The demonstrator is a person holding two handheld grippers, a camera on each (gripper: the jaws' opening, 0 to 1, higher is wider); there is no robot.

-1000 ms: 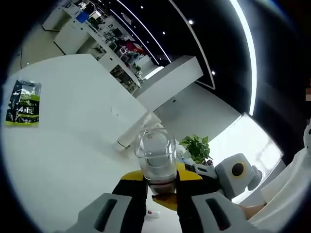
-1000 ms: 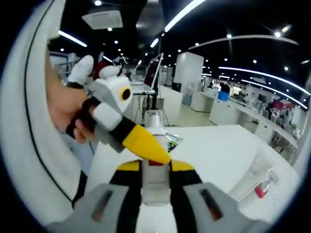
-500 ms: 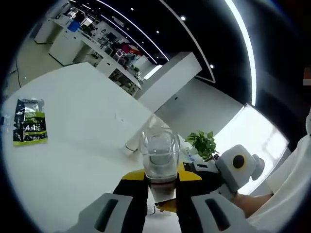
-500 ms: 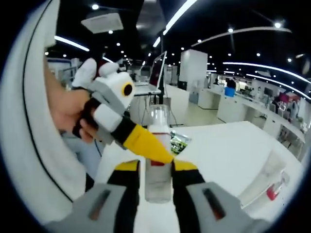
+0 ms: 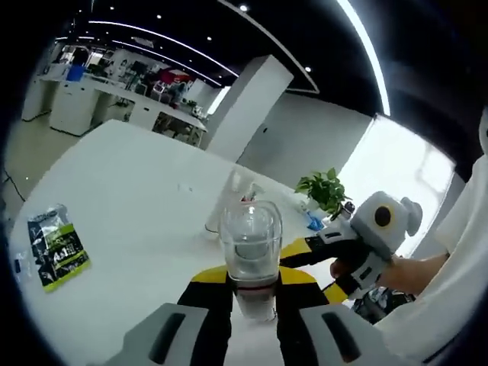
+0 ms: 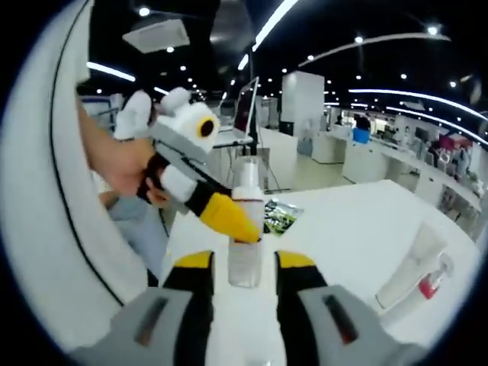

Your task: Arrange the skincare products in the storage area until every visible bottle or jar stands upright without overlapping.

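The clear-capped bottle (image 5: 251, 255) is pinched by the left gripper (image 5: 252, 293) above the white table (image 5: 130, 198). The right gripper (image 6: 242, 268) looks parted, barely off it. I'd lower it straight, base flat, away from the tubes (image 6: 415, 268) far right.

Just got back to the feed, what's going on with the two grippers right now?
A person is working over a white table with a gripper in each hand. The left gripper is shut on a clear-capped bottle and holds it upright. The right gripper sits open, jaws on either side of the same bottle's lower part without pressing it. A white tube lies on its side on the table, not yet stood up, and a green sachet lies flat.
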